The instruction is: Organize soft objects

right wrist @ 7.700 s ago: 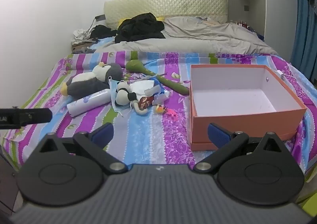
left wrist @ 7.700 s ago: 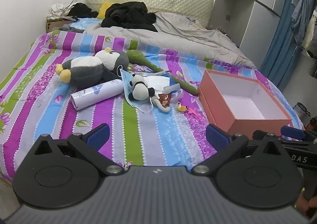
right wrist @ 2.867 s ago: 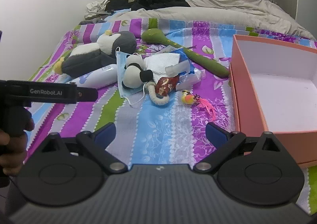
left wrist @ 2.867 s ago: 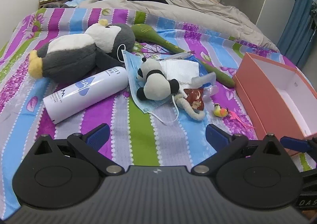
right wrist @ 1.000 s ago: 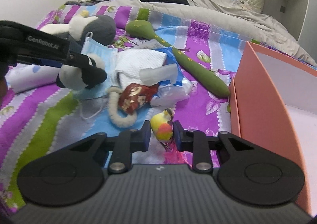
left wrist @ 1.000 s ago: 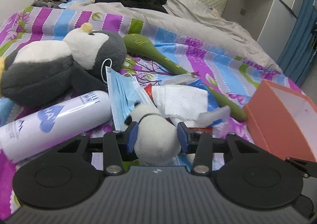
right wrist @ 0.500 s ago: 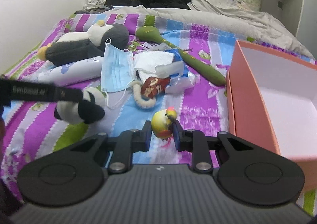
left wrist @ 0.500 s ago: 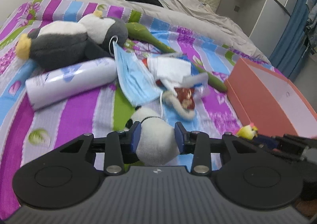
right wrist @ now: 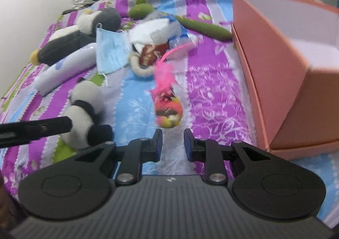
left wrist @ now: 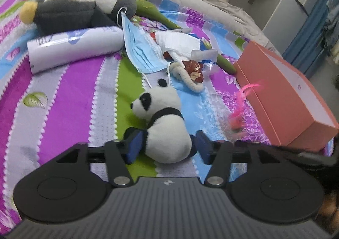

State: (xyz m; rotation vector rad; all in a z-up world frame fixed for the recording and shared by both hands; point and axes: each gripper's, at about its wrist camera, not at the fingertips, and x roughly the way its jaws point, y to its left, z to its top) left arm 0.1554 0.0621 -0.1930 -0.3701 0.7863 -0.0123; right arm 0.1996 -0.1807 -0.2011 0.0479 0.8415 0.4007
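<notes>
Fluffy round panda plush (left wrist: 165, 131), feathery bird toy (right wrist: 168, 109), striped fleecy bedspread (left wrist: 70, 99), rigid orange box (left wrist: 284, 99)

Bed (left wrist: 70, 99) w/ panda (left wrist: 163, 122), penguin (left wrist: 70, 11), box (left wrist: 281, 99).

— Even, soft indoor light from above; no hard shadows, only faint ones under the panda plush (left wrist: 164, 131).
— Mild sheen along the white bottle (left wrist: 74, 47) (no real glare).
— Strong fisheye bending at the edges; the orange box (right wrist: 281, 82) bowed outward.
— Motion blur in the right view, worst on the pink feathered toy (right wrist: 167, 99); left view sharper, blurred toward the right.
</notes>
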